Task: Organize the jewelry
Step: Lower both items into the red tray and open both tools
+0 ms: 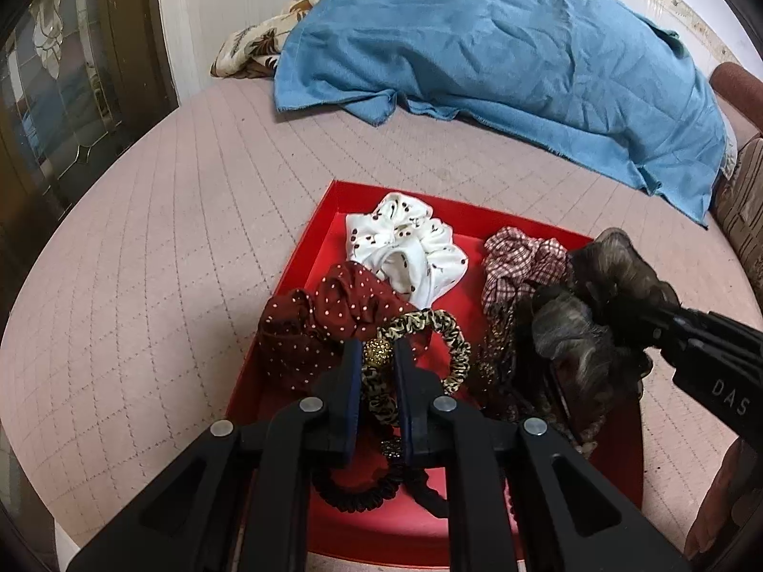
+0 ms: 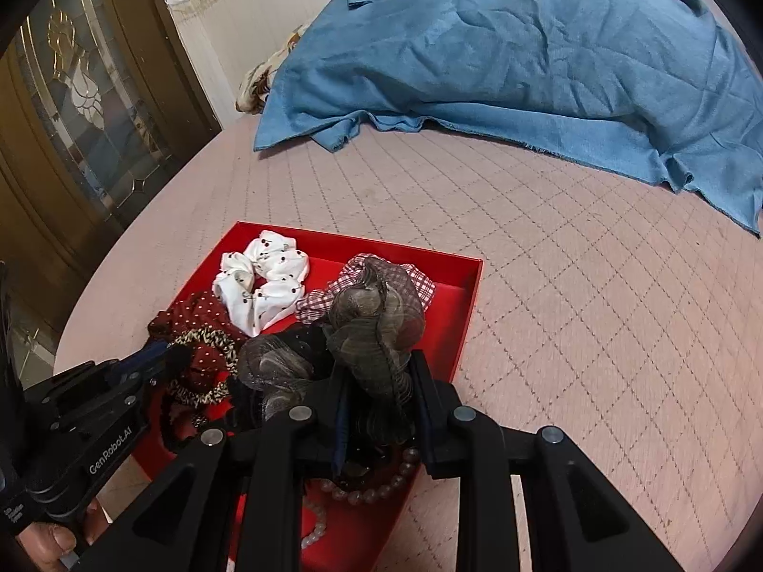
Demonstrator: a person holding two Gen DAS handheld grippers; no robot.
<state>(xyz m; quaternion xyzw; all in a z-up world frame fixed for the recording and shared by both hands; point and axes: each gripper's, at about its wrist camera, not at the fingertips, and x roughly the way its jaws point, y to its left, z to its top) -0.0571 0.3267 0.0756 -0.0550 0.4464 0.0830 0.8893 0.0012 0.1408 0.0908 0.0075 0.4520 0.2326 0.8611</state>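
Right claw (image 2: 376, 381), sheer grey-brown scrunchie (image 2: 376, 329) clamped

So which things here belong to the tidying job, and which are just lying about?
Job: red tray, white scrunchie, dotted scrunchie, leopard tie, checked scrunchie, grey scrunchie, beads.
Lying about: blue cloth, floral cloth, door.

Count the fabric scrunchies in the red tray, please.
5: white cherry-print at back, checked beside it, dotted maroon, leopard in left gripper, grey-brown in right gripper. Others may hide.
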